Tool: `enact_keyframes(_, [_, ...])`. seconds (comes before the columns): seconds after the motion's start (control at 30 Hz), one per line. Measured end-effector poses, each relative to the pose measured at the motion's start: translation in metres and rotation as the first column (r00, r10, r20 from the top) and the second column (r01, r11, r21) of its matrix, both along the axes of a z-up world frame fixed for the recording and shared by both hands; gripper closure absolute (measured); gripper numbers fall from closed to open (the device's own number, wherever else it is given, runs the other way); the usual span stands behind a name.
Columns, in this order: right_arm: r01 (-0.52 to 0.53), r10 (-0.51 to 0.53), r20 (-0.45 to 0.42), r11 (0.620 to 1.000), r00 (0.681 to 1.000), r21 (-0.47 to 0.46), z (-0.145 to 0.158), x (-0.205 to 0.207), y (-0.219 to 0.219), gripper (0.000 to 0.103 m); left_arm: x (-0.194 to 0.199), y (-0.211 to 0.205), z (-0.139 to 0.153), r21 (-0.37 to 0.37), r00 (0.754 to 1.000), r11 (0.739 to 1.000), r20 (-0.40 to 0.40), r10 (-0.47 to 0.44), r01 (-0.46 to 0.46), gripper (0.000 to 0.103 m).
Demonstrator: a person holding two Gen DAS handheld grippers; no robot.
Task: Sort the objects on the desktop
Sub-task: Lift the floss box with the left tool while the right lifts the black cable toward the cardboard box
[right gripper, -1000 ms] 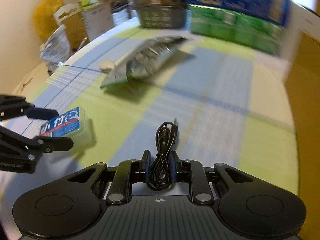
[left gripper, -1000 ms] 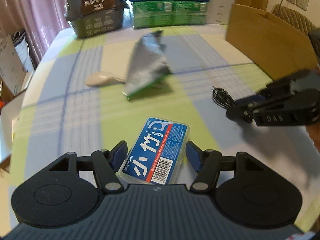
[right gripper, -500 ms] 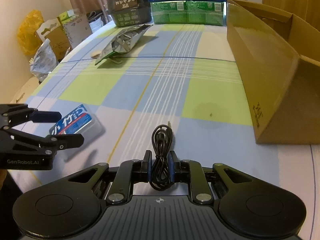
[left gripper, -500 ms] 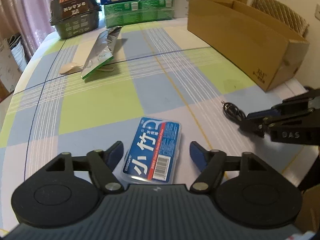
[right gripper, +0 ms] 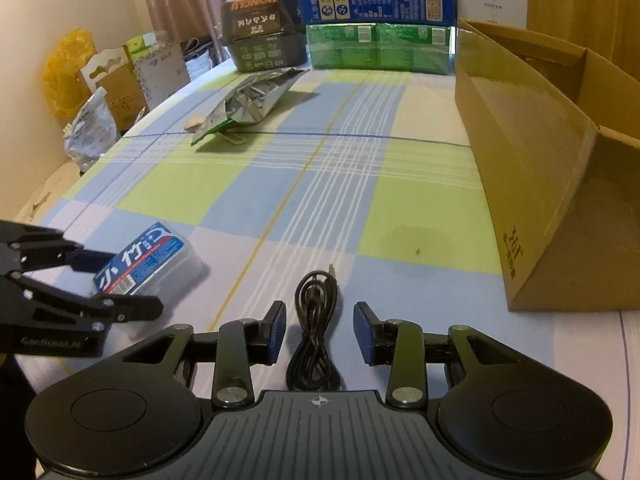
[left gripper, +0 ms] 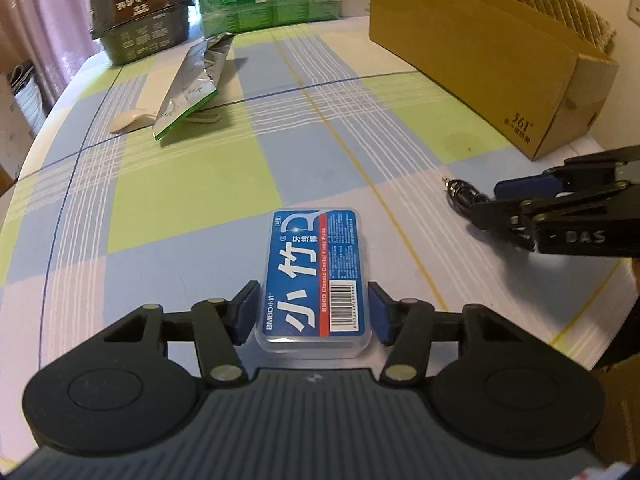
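Note:
A clear floss-pick box with a blue label (left gripper: 314,276) lies on the checked tablecloth. My left gripper (left gripper: 312,312) is shut on its near end, with both blue pads against its sides. The right wrist view shows the same box (right gripper: 148,260) between the left gripper (right gripper: 134,282) fingers. A coiled black audio cable (right gripper: 316,320) lies flat on the cloth between the spread fingers of my right gripper (right gripper: 320,328), which is open and not touching it. In the left wrist view the right gripper (left gripper: 488,204) sits at the right with the cable's plug (left gripper: 456,192) poking out.
A long open cardboard box (right gripper: 520,160) stands along the right side. A silver foil bag (left gripper: 192,76) lies over a white spoon (left gripper: 128,122) further up the table. A dark container (left gripper: 140,20) and stacked green and blue cartons (left gripper: 268,4) line the far edge.
The left gripper has closed from wide open onto the floss-pick box. The right gripper has opened and let go of the black cable, which now lies on the cloth.

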State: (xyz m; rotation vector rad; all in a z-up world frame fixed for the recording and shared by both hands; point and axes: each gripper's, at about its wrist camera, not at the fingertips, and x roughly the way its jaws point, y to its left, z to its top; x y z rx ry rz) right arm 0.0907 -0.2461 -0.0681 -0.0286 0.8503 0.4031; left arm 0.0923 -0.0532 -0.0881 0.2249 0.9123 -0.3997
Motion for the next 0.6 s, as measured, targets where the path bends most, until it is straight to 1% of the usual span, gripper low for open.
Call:
enact_keyframes(0.1, [0.007, -0.007, 0.001, 1.000, 1.000, -0.005, -0.004, 0.004, 0.000, 0.068, -0.004, -0.005, -0.001, 0.007, 1.000, 1.000, 0.019, 0.014, -0.014, 0.052])
enact_keyframes(0.33, [-0.051, 0.054, 0.050, 0.997, 0.997, -0.059, -0.010, 0.002, 0.014, 0.068, -0.002, -0.009, -0.005, 0.008, 0.999, 1.000, 0.028, 0.026, -0.026, 0.051])
enact_keyframes(0.43, [-0.058, 0.064, 0.070, 0.995, 0.995, -0.075, -0.013, 0.000, 0.018, 0.069, -0.001, -0.010, -0.006, 0.005, 0.999, 1.000, 0.034, 0.027, -0.028, 0.050])
enact_keyframes(0.47, [-0.060, 0.067, 0.077, 0.995, 0.995, -0.081, -0.014, -0.002, 0.019, 0.070, -0.001, -0.010, -0.007, 0.003, 0.999, 1.000, 0.036, 0.027, -0.027, 0.050])
enact_keyframes(0.53, [-0.058, 0.066, 0.085, 0.994, 0.994, -0.087, -0.015, -0.003, 0.020, 0.078, 0.000, -0.009, -0.007, -0.001, 0.999, 1.000, 0.040, 0.029, -0.029, 0.050])
enact_keyframes(0.6, [-0.052, 0.059, 0.082, 0.995, 0.995, -0.083, -0.014, -0.003, 0.018, 0.081, 0.000, -0.009, -0.007, -0.002, 0.999, 1.000, 0.042, 0.029, -0.028, 0.050])
